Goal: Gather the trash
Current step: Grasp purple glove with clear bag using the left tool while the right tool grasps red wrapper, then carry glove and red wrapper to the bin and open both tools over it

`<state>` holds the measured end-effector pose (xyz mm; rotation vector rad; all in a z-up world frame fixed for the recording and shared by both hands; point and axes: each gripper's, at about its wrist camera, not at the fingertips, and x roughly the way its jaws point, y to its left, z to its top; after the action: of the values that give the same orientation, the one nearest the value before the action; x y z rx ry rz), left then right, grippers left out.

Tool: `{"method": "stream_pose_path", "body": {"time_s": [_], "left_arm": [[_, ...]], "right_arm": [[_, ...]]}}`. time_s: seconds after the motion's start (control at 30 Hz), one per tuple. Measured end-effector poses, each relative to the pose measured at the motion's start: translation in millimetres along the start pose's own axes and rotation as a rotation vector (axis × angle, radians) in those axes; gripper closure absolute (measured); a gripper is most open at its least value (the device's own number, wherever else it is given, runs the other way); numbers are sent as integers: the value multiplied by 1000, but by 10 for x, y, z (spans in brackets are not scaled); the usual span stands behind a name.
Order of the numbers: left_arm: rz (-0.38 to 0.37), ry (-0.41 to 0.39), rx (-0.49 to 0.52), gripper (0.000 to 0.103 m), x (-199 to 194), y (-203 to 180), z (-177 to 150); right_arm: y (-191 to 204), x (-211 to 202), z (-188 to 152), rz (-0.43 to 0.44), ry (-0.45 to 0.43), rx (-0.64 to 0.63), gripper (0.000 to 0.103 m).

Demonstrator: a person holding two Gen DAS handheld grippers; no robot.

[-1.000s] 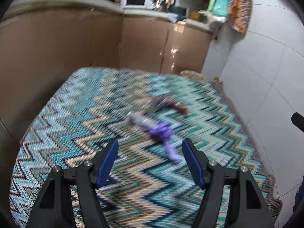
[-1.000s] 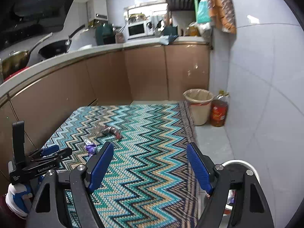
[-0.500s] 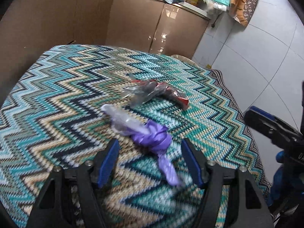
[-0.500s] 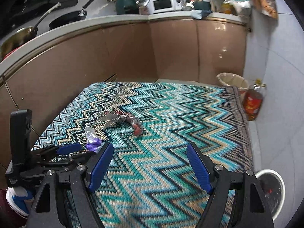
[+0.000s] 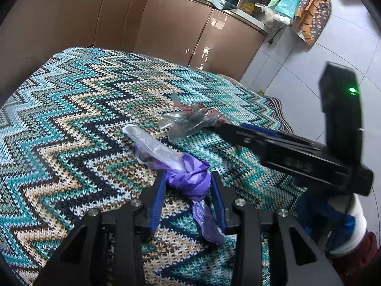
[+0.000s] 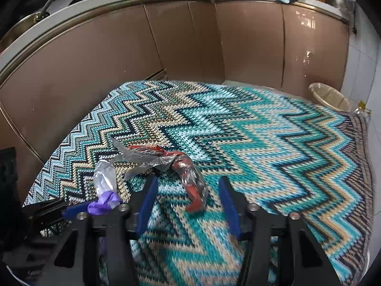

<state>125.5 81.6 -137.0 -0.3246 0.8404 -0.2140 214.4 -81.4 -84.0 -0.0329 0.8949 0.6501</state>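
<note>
A knotted purple and clear plastic bag (image 5: 188, 178) lies on the zigzag rug (image 5: 71, 119). My left gripper (image 5: 188, 186) has closed in around its purple knot, and the blue pads touch it on both sides. The bag also shows in the right wrist view (image 6: 104, 190). A red and grey crumpled wrapper (image 6: 181, 166) lies a little farther on, also seen in the left wrist view (image 5: 193, 119). My right gripper (image 6: 188, 190) is open, with the wrapper's red end between its fingers, low over the rug.
A beige waste bin (image 6: 329, 97) stands past the rug's far right corner by the tiled wall. Brown cabinet doors (image 6: 166, 43) run along the back and left. The right gripper's body (image 5: 297, 152) reaches across the left wrist view.
My left gripper has moved down and forward and closed on the purple bag. My right gripper has dropped and moved in over the red wrapper.
</note>
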Motion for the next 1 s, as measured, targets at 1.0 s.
{"method": "stream_pose_path", "body": {"time_s": [1.0], "left_arm": [[-147, 7, 311, 69, -426, -1622, -150]], "right_arm": [[-838, -2341, -1503, -231, -202, 243, 91]]}}
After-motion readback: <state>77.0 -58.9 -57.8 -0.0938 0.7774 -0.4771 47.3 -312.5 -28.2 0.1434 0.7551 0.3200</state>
